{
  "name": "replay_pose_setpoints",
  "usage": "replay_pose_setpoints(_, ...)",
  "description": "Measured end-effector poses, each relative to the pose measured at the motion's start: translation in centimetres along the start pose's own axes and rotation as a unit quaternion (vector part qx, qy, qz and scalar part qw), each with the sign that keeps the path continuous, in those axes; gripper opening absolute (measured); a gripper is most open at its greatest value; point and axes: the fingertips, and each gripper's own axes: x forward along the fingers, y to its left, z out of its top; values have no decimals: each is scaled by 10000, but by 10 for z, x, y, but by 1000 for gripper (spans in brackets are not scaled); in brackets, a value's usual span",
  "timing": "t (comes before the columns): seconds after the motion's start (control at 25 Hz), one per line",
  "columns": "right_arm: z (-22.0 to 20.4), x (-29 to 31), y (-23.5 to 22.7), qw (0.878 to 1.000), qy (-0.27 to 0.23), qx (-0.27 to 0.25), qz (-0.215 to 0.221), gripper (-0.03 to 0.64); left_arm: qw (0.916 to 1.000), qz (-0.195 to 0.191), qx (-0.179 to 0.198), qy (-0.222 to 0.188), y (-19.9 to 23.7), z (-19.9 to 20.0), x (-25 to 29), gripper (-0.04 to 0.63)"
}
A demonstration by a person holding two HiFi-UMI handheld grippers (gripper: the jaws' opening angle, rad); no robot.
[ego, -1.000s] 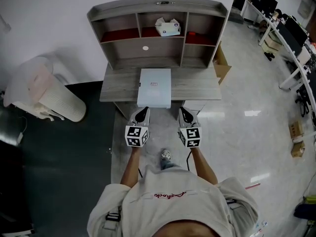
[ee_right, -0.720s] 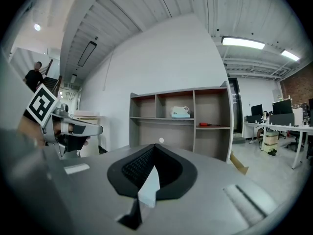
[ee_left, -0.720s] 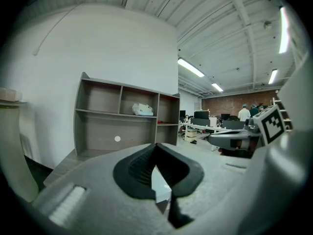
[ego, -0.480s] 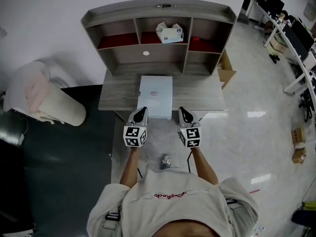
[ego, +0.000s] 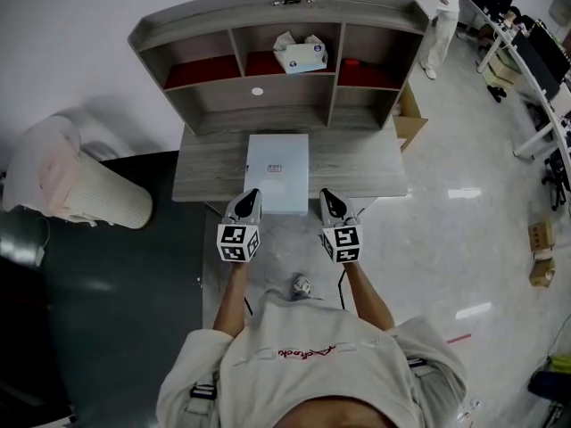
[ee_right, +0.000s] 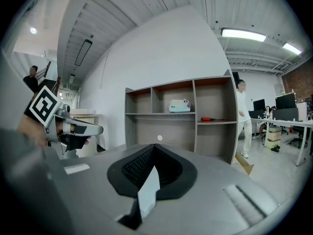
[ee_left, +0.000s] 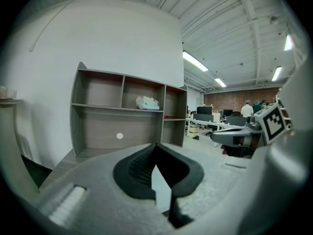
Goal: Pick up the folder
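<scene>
Left hand-held gripper, jaws pressed together, sits at the folder's 7 o'clock corner. The pale folder lies flat mid-desk (near edge overhanging). The right hand-held gripper, likewise pinched closed on nothing, hovers at its 5 o'clock.

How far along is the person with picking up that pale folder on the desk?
Nothing is done yet: the pale blue flat folder lies on the grey wooden desk. In hand: the left tongs and right tongs, both shut and empty, are held at its near corners. Left, likely: open them, grip the folder, lift it.
</scene>
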Motion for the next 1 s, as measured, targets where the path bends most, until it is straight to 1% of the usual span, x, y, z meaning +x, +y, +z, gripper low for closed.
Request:
replay_pose_setpoints(0.32, -7, 12, 8, 9999, 129, 34, -45, 6, 9999, 80, 0, 101, 23, -5, -1, 0)
replay_pose_setpoints(0.76, -21, 38, 34, 9989, 379, 56, -265, 6, 9996, -141, 113, 211, 58, -12, 3, 0)
replay_pose_setpoints(1.0, -42, 43, 42, 9974, 609, 94, -366, 6, 9991, -222, 20, 364, 69, -32, 0, 0)
